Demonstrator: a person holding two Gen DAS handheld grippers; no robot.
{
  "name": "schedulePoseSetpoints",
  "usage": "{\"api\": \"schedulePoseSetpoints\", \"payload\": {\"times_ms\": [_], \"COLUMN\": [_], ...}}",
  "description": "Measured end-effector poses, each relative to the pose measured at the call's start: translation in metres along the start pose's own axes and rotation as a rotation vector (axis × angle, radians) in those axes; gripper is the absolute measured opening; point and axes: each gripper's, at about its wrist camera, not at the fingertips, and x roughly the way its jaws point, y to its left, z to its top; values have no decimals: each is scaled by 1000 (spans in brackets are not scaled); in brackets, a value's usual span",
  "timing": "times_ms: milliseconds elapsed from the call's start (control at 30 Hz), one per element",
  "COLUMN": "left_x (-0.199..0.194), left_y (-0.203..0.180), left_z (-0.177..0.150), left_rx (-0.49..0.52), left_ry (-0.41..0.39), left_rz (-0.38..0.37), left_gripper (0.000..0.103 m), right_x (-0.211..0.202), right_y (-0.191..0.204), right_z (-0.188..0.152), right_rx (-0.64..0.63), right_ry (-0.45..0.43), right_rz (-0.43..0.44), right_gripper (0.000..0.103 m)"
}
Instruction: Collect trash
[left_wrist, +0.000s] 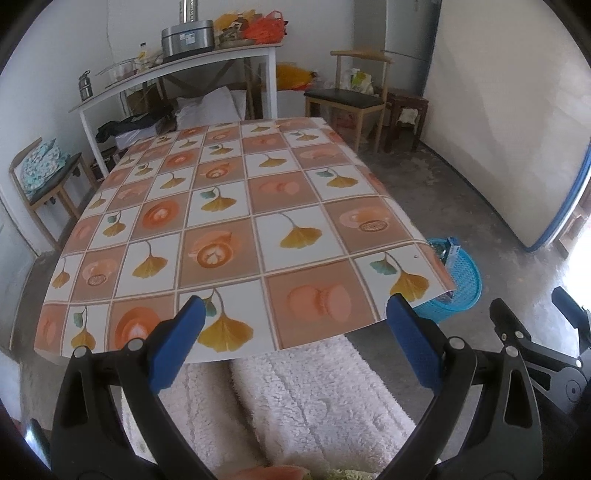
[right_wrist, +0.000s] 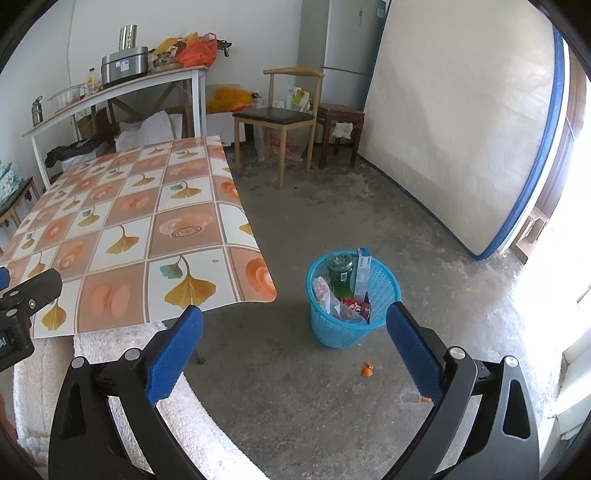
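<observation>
A: Right wrist view: an orange scrap (right_wrist: 366, 369) lies on the floor (right_wrist: 295, 387) between my right gripper (right_wrist: 294, 347) fingers, nearer the right one, just short of the blue basket (right_wrist: 384, 291).

B: Left gripper (left_wrist: 295, 332)?

A: Over the bare table (left_wrist: 221, 206), farther off. Both spread, holding nothing. The basket holds a green bottle (right_wrist: 340, 275), a red can (right_wrist: 356, 308), a carton (right_wrist: 362, 271) and a wrapper (right_wrist: 323, 295).

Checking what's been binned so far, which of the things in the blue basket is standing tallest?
The blue-and-white carton, upright against the back right of the blue basket. It rises above the rim, higher than the green bottle beside it; the red can sits low.
</observation>
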Motion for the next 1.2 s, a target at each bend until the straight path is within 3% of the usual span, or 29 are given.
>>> {"api": "schedulePoseSetpoints", "payload": {"times_ms": [1200], "left_x": [3], "left_y": [0], "left_z": [1], "left_rx": [-13], "left_ry": [20], "left_rz": [-14], "left_gripper": [95], "right_x": [-1], "right_y": [-8], "right_z": [4], "right_rx": [16], "right_ry": [-5], "right_rz": [-9], "right_gripper": [97]}}
